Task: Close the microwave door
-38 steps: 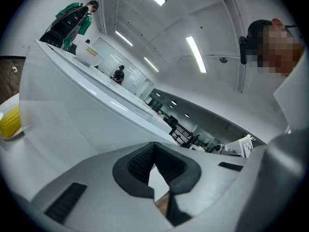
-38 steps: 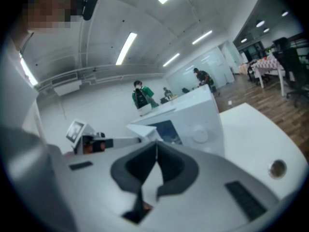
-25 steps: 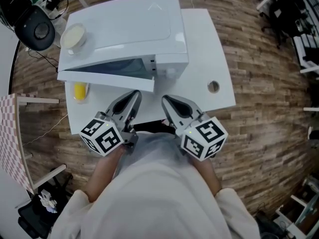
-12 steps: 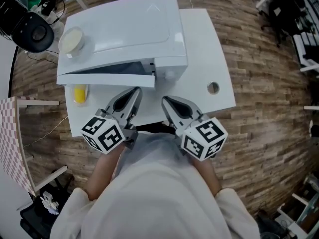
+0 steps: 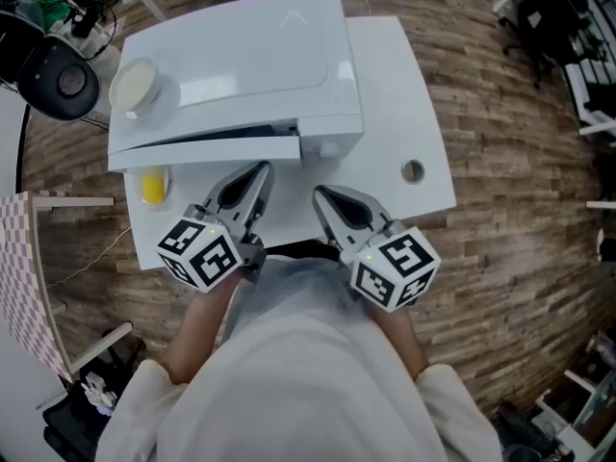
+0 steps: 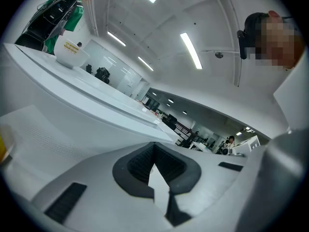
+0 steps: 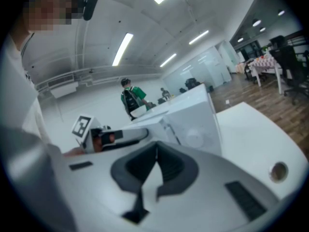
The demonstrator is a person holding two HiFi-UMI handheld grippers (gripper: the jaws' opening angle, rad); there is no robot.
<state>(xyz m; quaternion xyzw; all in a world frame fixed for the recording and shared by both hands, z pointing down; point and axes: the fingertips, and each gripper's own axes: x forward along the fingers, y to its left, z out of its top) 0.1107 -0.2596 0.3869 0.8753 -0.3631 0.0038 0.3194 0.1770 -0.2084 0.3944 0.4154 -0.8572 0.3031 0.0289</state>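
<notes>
- The bowl (image 5: 135,83) on top of the microwave (image 5: 241,56) has a label too small to read.
- The microwave door (image 5: 192,149) is slightly ajar.
- Left gripper (image 5: 252,183): jaws pressed together, empty, tips just before the door.
- Right gripper (image 5: 327,205): the same, near the microwave's front.

The left gripper (image 6: 154,146) fills the lower half of its view, jaws together with the dark pads meeting in a seam and nothing held between them. Just beyond them the microwave (image 6: 72,115) slants across the left, white, its near face finely dotted. A white bowl (image 6: 71,56) sits on its top at upper left, with something green (image 6: 72,16) behind it. A sliver of a yellow thing (image 6: 3,149) shows at the left edge. Strip lights (image 6: 190,50) cross the ceiling. The person's white top (image 6: 294,100) stands at the right.
</notes>
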